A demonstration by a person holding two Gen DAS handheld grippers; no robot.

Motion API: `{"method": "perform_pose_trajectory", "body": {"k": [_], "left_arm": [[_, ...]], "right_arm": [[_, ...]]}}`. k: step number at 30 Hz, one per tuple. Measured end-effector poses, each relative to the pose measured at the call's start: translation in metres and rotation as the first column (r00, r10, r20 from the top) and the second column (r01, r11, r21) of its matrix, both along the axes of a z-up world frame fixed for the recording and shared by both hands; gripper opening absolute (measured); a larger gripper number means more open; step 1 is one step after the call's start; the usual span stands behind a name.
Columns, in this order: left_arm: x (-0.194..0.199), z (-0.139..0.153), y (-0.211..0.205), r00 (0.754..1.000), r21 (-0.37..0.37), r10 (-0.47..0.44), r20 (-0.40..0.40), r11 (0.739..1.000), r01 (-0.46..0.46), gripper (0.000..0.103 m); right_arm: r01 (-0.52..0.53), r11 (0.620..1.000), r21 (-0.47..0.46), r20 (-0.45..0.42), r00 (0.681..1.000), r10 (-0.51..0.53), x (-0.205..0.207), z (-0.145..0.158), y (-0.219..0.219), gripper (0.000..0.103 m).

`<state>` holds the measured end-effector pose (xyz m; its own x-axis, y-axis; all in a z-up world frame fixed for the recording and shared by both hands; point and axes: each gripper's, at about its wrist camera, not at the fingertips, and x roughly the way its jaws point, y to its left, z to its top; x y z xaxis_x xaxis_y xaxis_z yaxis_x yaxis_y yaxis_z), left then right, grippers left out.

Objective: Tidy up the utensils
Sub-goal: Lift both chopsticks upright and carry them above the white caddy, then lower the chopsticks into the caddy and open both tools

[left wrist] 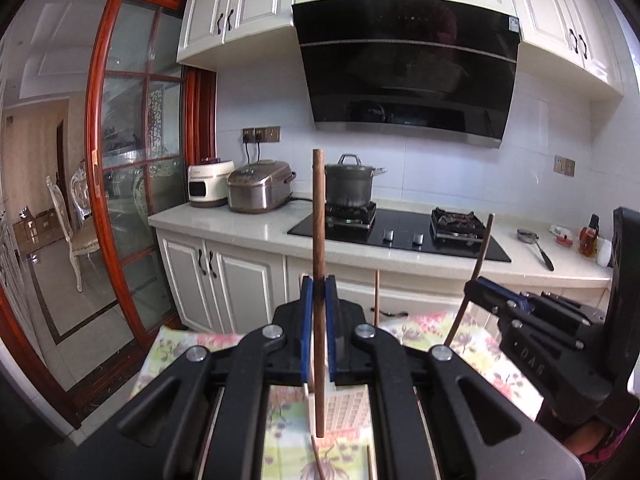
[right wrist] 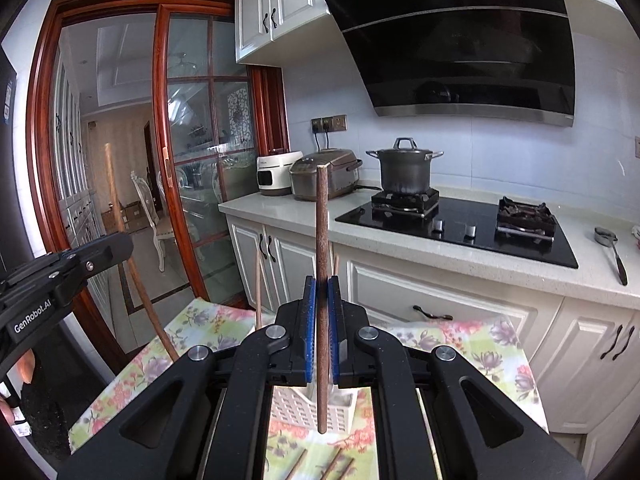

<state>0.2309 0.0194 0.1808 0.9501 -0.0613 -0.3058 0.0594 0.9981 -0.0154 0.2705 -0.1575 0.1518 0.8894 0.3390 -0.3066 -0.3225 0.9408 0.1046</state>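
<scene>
My left gripper (left wrist: 319,285) is shut on a brown wooden chopstick (left wrist: 318,216), which stands upright between its blue pads. To its right, the right gripper (left wrist: 482,283) holds a second, slanted chopstick (left wrist: 484,244). In the right wrist view the right gripper (right wrist: 322,282) is shut on that upright chopstick (right wrist: 322,220). The left gripper (right wrist: 122,246) is at the left edge with its chopstick (right wrist: 150,312). A white slotted utensil basket (left wrist: 348,408) (right wrist: 296,408) sits below both on the floral cloth. Other chopsticks (right wrist: 258,292) stand up behind it, and loose ones (right wrist: 338,462) lie on the cloth.
The floral-cloth table (right wrist: 460,340) faces white cabinets and a counter with a black hob (right wrist: 460,228), a lidded pot (right wrist: 404,172), two cookers (right wrist: 324,176) and a ladle (right wrist: 612,248). A red-framed glass sliding door (right wrist: 192,160) is to the left.
</scene>
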Motion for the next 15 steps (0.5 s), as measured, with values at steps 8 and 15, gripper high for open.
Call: {"method": "perform_pose_trajectory", "body": {"k": [8, 15], "left_arm": [[0.029, 0.019, -0.003, 0.999, -0.021, -0.002, 0.033, 1.0, 0.003, 0.006], [0.064, -0.002, -0.001, 1.0, -0.041, -0.001, -0.02, 0.999, 0.0, 0.006]], "right_arm": [[-0.003, 1.0, -0.004, 0.017, 1.0, 0.004, 0.027, 0.012, 0.005, 0.006], [-0.029, 1.0, -0.01, -0.039, 0.999, 0.029, 0.057, -0.006, 0.017, 0.006]]}}
